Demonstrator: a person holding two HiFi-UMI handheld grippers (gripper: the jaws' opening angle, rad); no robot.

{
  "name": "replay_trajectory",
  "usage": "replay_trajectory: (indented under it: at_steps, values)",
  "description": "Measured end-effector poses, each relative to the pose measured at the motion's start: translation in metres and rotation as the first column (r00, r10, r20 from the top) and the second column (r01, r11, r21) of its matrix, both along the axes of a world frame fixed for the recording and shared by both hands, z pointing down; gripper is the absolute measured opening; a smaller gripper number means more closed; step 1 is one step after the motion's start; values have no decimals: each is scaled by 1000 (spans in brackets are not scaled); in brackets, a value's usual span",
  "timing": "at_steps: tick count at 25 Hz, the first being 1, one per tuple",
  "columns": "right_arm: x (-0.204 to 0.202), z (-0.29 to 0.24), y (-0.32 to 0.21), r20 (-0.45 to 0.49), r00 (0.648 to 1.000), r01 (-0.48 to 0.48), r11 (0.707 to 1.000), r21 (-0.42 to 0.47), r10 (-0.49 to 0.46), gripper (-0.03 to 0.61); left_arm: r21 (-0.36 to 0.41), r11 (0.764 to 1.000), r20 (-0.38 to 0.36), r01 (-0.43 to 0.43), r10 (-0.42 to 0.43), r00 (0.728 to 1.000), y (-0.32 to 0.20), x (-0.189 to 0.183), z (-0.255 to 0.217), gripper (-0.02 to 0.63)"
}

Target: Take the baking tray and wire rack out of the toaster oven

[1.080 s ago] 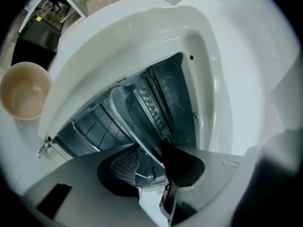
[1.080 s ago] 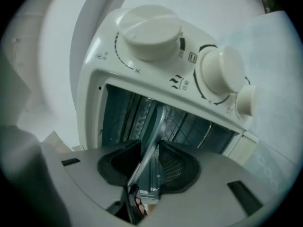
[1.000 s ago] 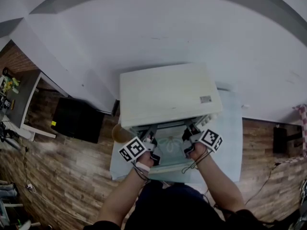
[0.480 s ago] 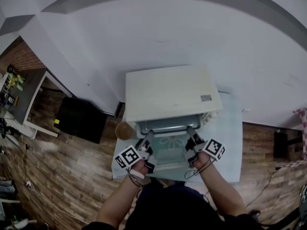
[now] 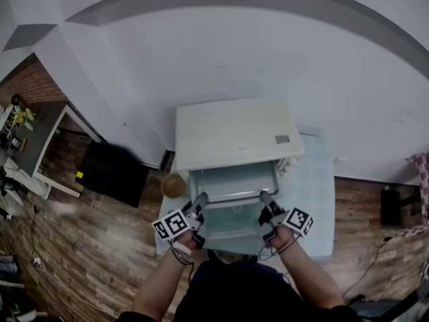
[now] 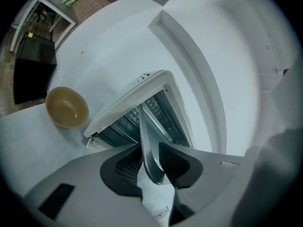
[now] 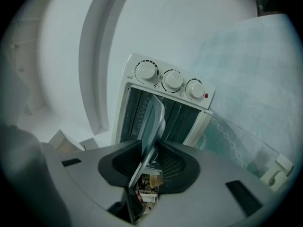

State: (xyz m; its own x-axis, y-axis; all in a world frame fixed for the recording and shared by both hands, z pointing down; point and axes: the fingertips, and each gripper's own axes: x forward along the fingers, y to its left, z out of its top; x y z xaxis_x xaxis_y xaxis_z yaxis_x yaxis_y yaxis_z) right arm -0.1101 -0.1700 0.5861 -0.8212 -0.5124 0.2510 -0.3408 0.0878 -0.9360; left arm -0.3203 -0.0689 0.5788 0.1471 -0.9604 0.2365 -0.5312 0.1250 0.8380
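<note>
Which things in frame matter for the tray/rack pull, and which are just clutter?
Job:
- baking tray, partly pulled out
- toaster oven

Lying about:
- brown bowl beside the oven
- black box on the floor
- side table

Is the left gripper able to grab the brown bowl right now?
Probably not yet. The left gripper has just been closing its jaws on the baking tray, so it's busy. The brown bowl sits close beside it, nothing between.
</note>
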Motion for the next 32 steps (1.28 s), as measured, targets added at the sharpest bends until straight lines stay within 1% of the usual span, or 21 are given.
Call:
replay_trajectory:
  at_steps: [4,8,15,16,17,18,19,20,23,26,28,32]
  values:
    - [10,-4,13,-5,1000,13,1000,1,-13,110,-6,1000,25,-23,23,999,15,12,-3,109]
    - [18,-5,25,-3,1000,11,1000,0,-11,110,-12,999,24,-40,40,999,27,20,-5,109]
    - [32,-4,44,-9,1000,-14,1000,-19,14,110,-10,998,-16,-67,67,998,44,30,-8,106]
    - [32,-7,44,-13,1000,-1,1000,17,2,110,-13,997,-24,-71,71,997,46,31,-7,106]
    - [30,-14,41,-13,999,32,994,100,-31,110,-14,997,-27,-79,79,997,48,32,-7,104]
    - [27,-23,38,-12,997,75,975,207,-74,110,-12,996,-23,-91,91,996,49,33,-8,104]
    - [25,-30,36,-13,995,103,955,280,-103,109,-9,994,-18,-106,106,994,50,34,-9,101]
    - [25,-33,38,-12,994,109,948,299,-110,110,-8,993,-19,-119,119,993,51,36,-9,101]
    - [31,-28,50,-29,996,84,966,243,-79,110,-22,988,-30,-156,155,987,57,37,-3,101]
    - [35,-29,61,-31,998,51,972,228,-46,105,-35,976,-30,-217,216,976,64,39,1,86]
    - [37,-31,66,-26,999,32,974,226,-27,103,-50,962,-33,-269,268,963,67,42,7,78]
    - [43,-24,80,-26,999,-16,979,202,21,109,-78,929,-51,-361,358,932,72,48,17,83]
